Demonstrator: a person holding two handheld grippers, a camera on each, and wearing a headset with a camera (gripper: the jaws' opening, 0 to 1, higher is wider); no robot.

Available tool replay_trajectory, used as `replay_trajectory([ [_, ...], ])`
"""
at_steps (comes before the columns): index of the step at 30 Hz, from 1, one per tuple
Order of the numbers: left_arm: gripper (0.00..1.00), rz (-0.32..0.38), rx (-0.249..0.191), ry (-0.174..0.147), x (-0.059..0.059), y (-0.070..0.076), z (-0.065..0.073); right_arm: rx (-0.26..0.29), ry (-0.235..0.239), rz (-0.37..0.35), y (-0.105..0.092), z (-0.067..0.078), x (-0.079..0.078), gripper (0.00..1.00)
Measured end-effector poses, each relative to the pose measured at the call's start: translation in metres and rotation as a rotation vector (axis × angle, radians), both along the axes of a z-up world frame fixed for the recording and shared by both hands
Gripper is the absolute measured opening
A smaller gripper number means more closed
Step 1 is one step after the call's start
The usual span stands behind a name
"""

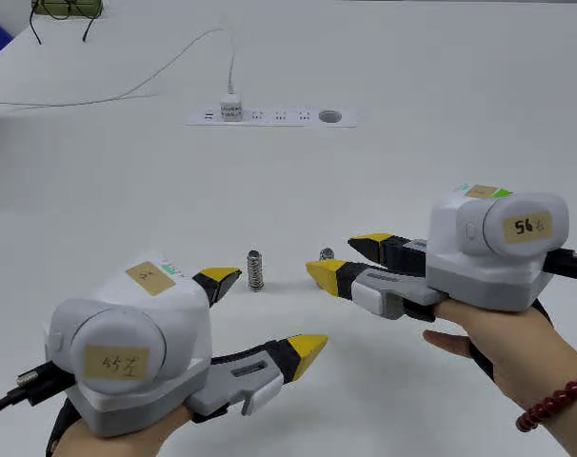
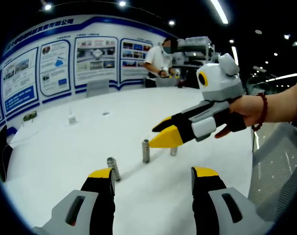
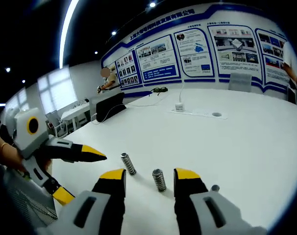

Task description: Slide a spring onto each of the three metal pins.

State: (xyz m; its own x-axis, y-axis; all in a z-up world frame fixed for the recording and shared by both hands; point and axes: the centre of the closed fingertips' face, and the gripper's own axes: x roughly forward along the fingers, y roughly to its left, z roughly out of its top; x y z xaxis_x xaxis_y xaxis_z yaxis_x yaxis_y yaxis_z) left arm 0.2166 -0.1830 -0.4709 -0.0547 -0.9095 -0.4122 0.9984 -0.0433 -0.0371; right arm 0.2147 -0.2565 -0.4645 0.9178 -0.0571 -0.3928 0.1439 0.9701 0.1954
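Head view: the left gripper (image 1: 263, 312) sits at the lower left, jaws wide apart and empty. The right gripper (image 1: 346, 257) is at centre right, jaws also apart and clamping nothing. Just left of centre on the white counter (image 1: 384, 171), the first pin (image 1: 255, 270) stands upright inside a coiled spring (image 1: 255, 276). The second pin (image 1: 327, 253) peeks between the right gripper's jaw tips. A power strip (image 1: 269, 116) lies at upper centre.

Left gripper view: the first pin (image 2: 112, 167) stands just beside the tip of the jaw at lower left, and the second pin (image 2: 146, 151) is mid-frame. Both look coil-wrapped. The third pin (image 2: 173, 151) is a shorter stub partly behind the right gripper (image 2: 159, 134).

Right gripper view: the second pin (image 3: 159, 179) stands between the open jaws, and the third pin (image 3: 214, 187) is at lower right (too small to tell whether it carries a coil). The left gripper (image 3: 80, 176) gapes at the left.

By my reckoning two of the three pins are done, and the third likely awaits its spring
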Motion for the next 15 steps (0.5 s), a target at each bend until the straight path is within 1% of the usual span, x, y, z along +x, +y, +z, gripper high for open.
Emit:
replay_trajectory([
  [4, 0.61, -0.031, -0.001, 0.001, -0.007, -0.004, 0.0, 0.015, -0.02, -0.003, 0.0, 0.009, -0.006, 0.43],
  [6, 0.58, -0.045, -0.001, 0.0, -0.01, -0.006, 0.0, 0.014, -0.022, -0.008, -0.001, 0.012, -0.009, 0.44],
  [12, 0.55, -0.075, 0.008, 0.001, -0.017, -0.014, -0.004, 0.011, -0.021, -0.011, -0.001, 0.016, -0.02, 0.5],
  [15, 0.55, -0.096, 0.015, -0.005, -0.023, -0.02, -0.008, 0.012, -0.014, -0.016, -0.002, 0.016, -0.027, 0.53],
])
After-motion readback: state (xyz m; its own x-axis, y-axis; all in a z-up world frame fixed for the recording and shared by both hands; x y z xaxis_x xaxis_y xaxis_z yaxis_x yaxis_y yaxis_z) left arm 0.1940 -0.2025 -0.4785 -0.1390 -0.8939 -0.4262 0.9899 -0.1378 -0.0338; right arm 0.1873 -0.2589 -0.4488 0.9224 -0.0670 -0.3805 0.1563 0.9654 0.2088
